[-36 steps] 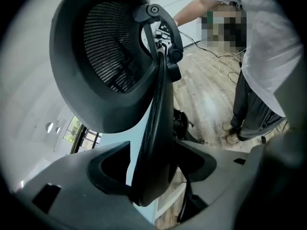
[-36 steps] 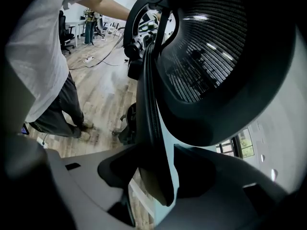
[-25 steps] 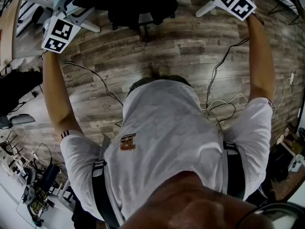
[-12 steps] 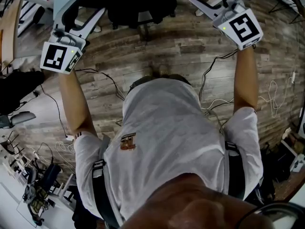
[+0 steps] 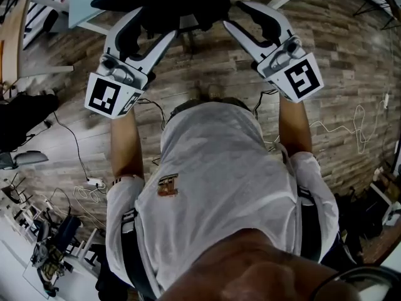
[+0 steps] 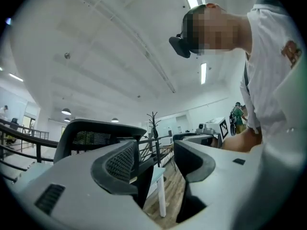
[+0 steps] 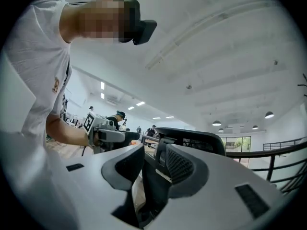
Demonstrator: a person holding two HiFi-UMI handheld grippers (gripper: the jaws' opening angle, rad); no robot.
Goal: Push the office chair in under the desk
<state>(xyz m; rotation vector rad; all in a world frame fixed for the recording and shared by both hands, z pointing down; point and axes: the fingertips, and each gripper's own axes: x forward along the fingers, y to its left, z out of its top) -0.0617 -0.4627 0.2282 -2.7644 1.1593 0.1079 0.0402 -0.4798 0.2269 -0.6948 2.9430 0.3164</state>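
Wood-plank floor (image 5: 351, 55) with loose cables (image 5: 76, 148) beneath office chair (image 5: 182, 8).

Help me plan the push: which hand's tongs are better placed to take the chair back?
Right, probably. The right tongs have just been closing, with the chair lined up between them, apparently not clamped. The open left tongs frame only a desk leg.

Office chair (image 5: 182, 5) sits ahead at desk (image 5: 81, 5) near edge. Left tongs (image 5: 153, 27) just left of chair back, right tongs (image 5: 237, 16) just right. Cables (image 5: 72, 143) on floor (image 5: 207, 68), both sides.
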